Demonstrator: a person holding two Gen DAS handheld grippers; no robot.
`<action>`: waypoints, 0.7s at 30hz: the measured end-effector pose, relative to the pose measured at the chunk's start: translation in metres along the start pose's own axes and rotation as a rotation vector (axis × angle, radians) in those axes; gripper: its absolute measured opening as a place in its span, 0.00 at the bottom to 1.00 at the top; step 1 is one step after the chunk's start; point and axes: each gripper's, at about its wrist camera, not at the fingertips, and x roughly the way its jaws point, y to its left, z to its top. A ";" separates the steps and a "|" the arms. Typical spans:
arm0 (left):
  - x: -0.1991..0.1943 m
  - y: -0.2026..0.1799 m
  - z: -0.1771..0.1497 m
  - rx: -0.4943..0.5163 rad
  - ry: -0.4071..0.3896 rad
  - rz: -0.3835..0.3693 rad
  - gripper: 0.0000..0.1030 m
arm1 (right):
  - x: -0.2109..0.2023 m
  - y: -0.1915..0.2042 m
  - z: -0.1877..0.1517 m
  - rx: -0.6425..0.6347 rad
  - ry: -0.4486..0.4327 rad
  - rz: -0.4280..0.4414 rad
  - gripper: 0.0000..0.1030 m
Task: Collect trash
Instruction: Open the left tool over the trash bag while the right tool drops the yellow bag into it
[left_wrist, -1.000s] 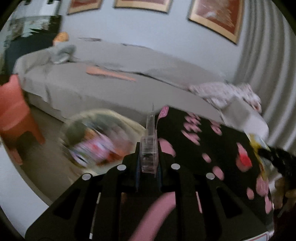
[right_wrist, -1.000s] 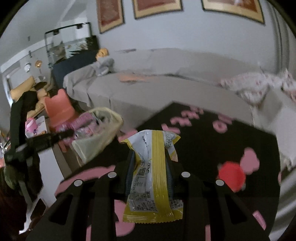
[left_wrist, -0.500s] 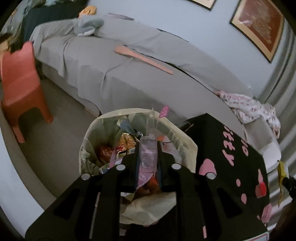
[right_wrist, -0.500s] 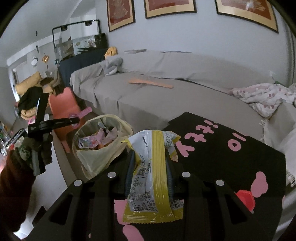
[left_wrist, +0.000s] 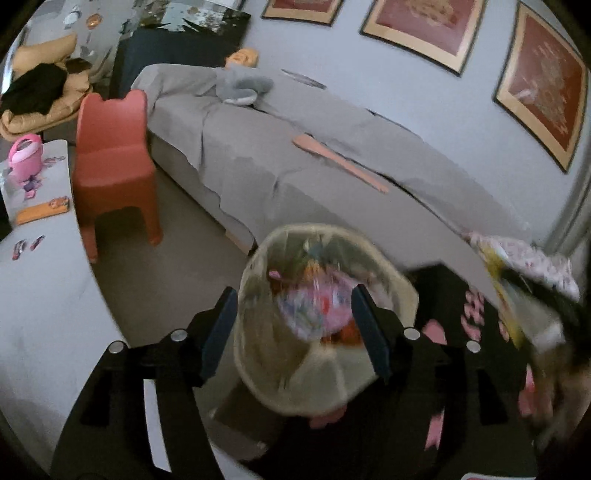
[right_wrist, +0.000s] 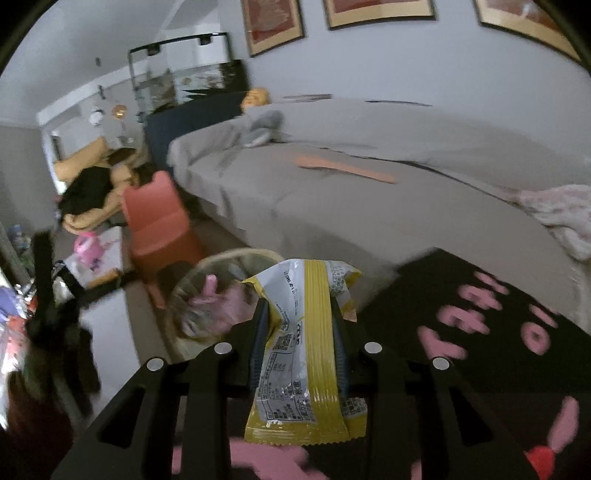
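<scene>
1. Black and spread apart, the left gripper (left_wrist: 295, 328) hangs over the mouth of the trash bin (left_wrist: 258, 373); its jaws have just been opening and nothing sits between the pads. The loose wrappers (left_wrist: 314, 310) below lie inside the bin, blurred.
2. The bin's thin pale liner looks soft and easily dragged, so its rim is best left untouched. Bare floor (left_wrist: 177, 273) lies open to its left, with the red chair (left_wrist: 110, 166) well apart.
3. Beyond the bin runs the grey bed (left_wrist: 332, 177), whose edge stands near the far rim; little room that way.
4. The black worktop (right_wrist: 480, 332) with pink lettering ends just beside the bin's right side, an edge to clear when swinging across.
5. The right gripper (right_wrist: 299, 325) pinches a yellow-and-white snack packet (right_wrist: 306, 350) across its middle, above the worktop, near the bin. I judge it light, crinkly and slippery, likely to flutter when let go; the mid-body hold suits it, and release should come well over the opening.
</scene>
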 end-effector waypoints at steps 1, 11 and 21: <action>-0.005 0.000 -0.007 0.011 0.013 -0.003 0.59 | 0.019 0.011 0.007 -0.008 0.009 0.020 0.30; -0.014 0.000 -0.042 0.073 0.080 -0.053 0.59 | 0.147 0.061 0.026 -0.009 0.143 0.061 0.30; -0.004 0.002 -0.047 0.026 0.107 -0.074 0.59 | 0.172 0.059 0.025 0.040 0.158 0.132 0.55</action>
